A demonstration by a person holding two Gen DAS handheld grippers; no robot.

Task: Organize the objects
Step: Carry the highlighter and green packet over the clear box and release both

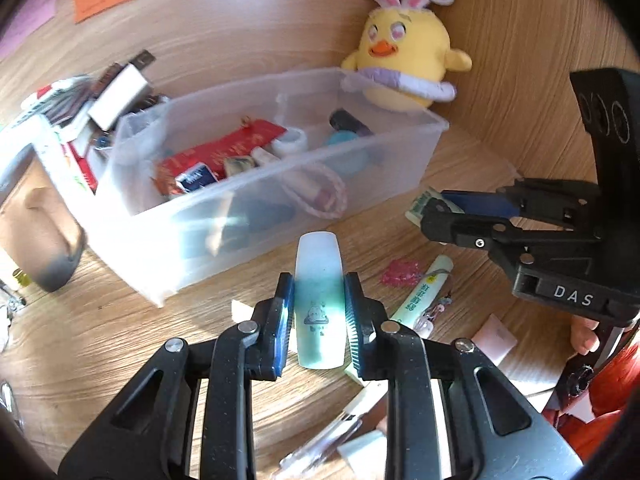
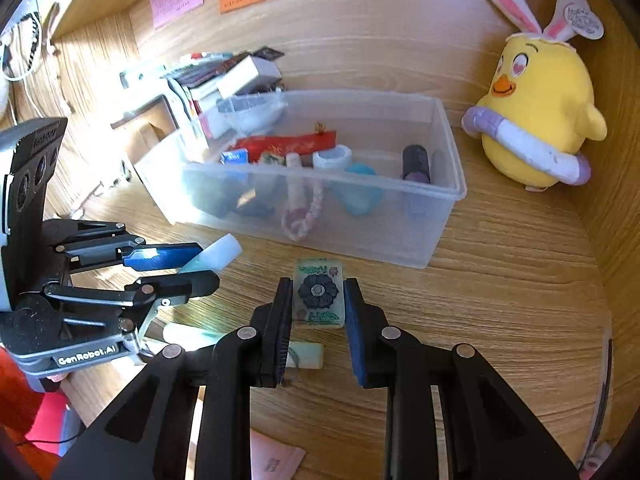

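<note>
Left gripper (image 1: 319, 309) jaws clamp smooth rounded teal-white tube (image 1: 319, 276) | right gripper (image 2: 318, 307) jaws clamp flat flower-printed tile (image 2: 318, 293)

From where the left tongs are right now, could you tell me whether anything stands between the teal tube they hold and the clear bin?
Nothing visible does. The left tongs grip the teal tube, and only bare wooden desk lies between it and the clear bin. The near wall must be cleared from above; the right tongs stand off to the side.
</note>
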